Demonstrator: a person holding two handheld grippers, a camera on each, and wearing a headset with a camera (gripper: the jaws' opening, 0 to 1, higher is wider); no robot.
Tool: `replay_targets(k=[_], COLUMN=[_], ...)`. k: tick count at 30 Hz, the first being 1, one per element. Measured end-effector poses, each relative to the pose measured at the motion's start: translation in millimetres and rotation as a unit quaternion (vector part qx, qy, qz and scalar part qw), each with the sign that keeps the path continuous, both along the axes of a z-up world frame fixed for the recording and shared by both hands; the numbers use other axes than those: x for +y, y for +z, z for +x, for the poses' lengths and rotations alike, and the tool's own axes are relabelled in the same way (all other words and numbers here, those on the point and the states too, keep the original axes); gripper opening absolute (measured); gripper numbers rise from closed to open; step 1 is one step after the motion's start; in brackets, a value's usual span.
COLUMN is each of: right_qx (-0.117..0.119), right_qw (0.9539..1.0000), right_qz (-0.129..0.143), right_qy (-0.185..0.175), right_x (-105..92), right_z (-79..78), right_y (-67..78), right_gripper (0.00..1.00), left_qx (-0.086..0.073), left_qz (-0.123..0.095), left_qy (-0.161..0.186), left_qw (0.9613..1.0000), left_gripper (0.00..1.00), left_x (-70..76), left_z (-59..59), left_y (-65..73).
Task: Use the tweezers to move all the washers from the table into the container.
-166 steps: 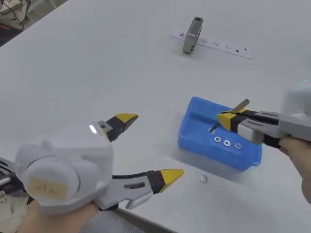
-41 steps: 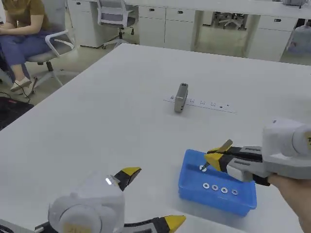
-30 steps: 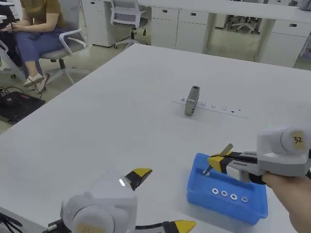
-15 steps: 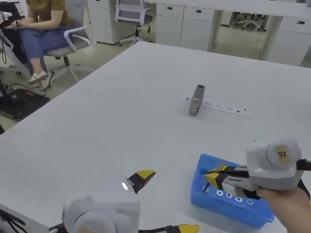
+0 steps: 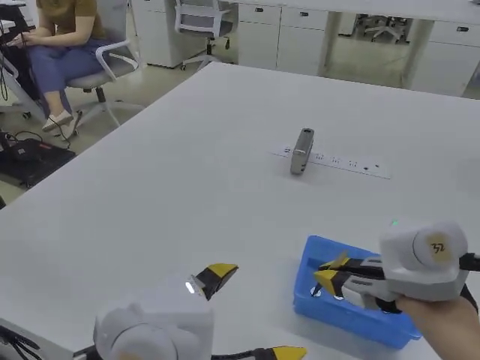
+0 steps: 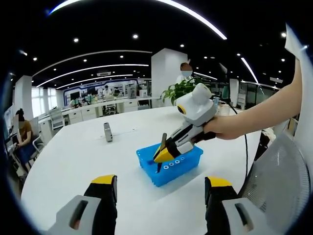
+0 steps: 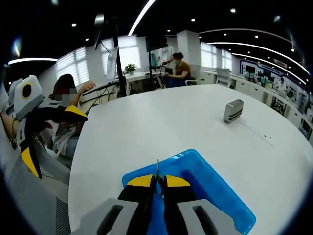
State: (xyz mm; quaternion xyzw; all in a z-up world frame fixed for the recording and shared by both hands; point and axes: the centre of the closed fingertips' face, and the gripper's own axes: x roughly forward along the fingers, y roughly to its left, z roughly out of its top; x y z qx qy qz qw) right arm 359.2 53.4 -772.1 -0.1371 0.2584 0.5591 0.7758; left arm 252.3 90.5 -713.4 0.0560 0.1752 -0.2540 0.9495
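At lower right, the right gripper (image 5: 324,271), clamped on thin metal tweezers (image 7: 157,170), should ease off only with tips low inside the blue plastic container (image 5: 330,245); left gripper (image 6: 160,181) gapes empty

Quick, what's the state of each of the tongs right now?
Left tongs: open, holding nothing.
Right tongs: shut on the tweezers, over the container.

Sticker (image 5: 437,247) reading "32", on right claw (image 5: 324,271)
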Motion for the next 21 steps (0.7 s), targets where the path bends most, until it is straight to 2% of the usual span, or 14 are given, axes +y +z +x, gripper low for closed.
replay_targets(k=[5, 9, 10, 12, 15, 21], right_qx=[-0.013, -0.024, -0.027, -0.035, -0.045, -0.058], right_qw=[0.9996, 0.9979, 0.997, 0.9957, 0.994, 0.9931], right_qz=[0.021, 0.053, 0.064, 0.078, 0.092, 0.095], right_qy=[-0.011, -0.029, -0.032, -0.036, -0.038, -0.038], right_x=[-2.4, -7.2, -9.0, -11.6, -21.2, -46.1], right_z=[1.4, 3.7, 1.6, -2.1, -13.8, -36.9], right_y=[15.6, 38.8, 47.9, 59.8, 75.9, 89.1], right_gripper=[0.04, 0.03, 0.03, 0.03, 0.03, 0.03], left_qx=[0.001, 0.0, -0.002, 0.007, 0.009, 0.022], left_qz=[0.0, 0.0, -0.004, -0.012, -0.015, -0.036], left_qy=[0.0, -0.002, -0.002, -0.005, -0.01, -0.027], left_qw=[1.0, 1.0, 1.0, 0.9999, 0.9998, 0.9987], left_gripper=[0.74, 0.74, 0.74, 0.73, 0.68, 0.61], left_x=[-0.7, -2.2, -2.8, -4.5, -5.9, -12.8], left_z=[-0.6, -1.3, -1.0, -2.4, -3.0, -5.8], left_y=[0.5, 1.9, 3.5, 1.8, 1.7, 2.9])
